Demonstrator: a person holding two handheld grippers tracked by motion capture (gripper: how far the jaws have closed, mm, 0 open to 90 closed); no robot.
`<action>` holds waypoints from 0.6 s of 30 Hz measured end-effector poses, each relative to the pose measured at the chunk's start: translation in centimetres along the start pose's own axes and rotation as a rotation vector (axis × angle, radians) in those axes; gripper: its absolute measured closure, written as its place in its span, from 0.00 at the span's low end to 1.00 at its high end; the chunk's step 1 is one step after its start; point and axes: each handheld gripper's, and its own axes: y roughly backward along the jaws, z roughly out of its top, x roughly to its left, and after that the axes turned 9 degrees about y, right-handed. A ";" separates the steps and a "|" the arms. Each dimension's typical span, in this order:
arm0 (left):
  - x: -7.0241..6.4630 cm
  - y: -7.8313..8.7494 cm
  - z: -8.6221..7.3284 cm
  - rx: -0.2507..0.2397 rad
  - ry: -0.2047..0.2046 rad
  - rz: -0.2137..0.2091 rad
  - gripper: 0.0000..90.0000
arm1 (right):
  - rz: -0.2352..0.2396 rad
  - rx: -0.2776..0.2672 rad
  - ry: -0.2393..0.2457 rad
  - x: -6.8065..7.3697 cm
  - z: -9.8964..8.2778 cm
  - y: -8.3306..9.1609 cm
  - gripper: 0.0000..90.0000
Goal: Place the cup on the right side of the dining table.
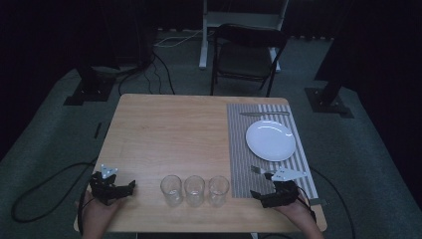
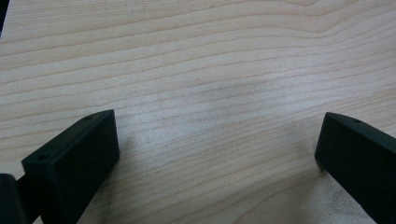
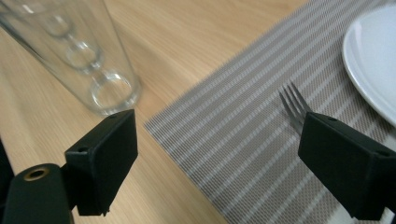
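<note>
Lying flat on the striped placemat (image 1: 268,149) between the white plate (image 1: 270,140) and the right claw (image 3: 224,154), the fork (image 3: 293,103) was judged light, rigid metal, thin and slippery, best pinched across its handle (mostly hidden behind one jaw) rather than at the tines. Right claw was spread wide and empty, near the closest of three fragile glasses (image 1: 218,190); left claw (image 2: 217,154) was likewise spread over the bare wooden surface (image 1: 169,134).
</note>
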 end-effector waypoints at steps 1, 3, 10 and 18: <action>0.0 0.0 0.0 0.000 0.000 0.000 0.00 | 0.006 0.003 0.006 0.1 0.2 -0.1 0.14; 0.0 0.0 0.0 0.000 0.000 0.000 0.00 | 0.018 -0.012 0.012 0.4 0.5 -0.1 0.14; 0.0 0.0 0.0 0.000 0.000 0.000 0.00 | 0.069 -0.022 0.046 1.8 1.3 -0.7 0.14; 0.0 0.0 0.0 0.000 0.000 0.000 0.00 | 0.132 -0.030 0.085 3.0 2.4 -1.6 0.14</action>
